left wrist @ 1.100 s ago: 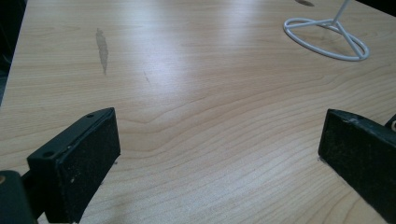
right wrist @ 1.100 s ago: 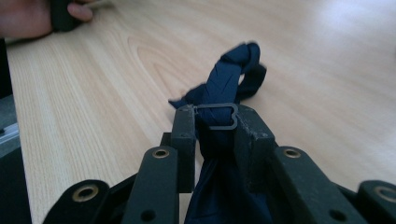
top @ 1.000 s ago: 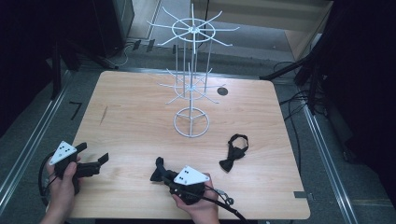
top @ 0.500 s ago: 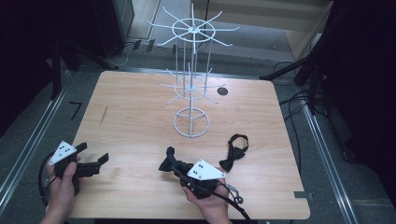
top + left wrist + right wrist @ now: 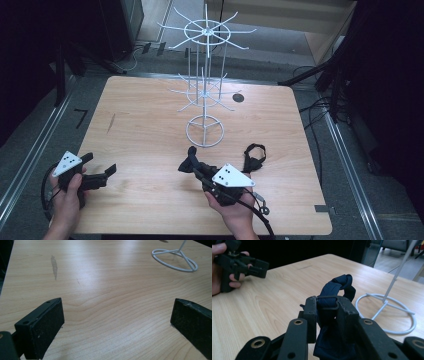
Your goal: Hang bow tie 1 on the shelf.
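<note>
Right gripper view had the right gripper clenched on a dark navy bow tie, its jaws pinching the folded cloth and strap just above the wooden table, near the ring base of the white wire rack. From the high view the left gripper sat at the near left corner, jaws spread wide with nothing between them, well apart from the work. A second bow tie lay on the table just beside the right hand.

My worry was the grip: the pads seemed to hold a bunched fold and not the whole tie, so the cloth could slide free if it were lifted toward the rack's thin arms. The loose strap might also snag a wire prong, and a knock could tip the light rack, since nothing steadied it.

Much stayed unclear. The tie's lower part was buried behind the jaws, its clasp could not be made out, and the rack's top was cut off in both gripper views.
</note>
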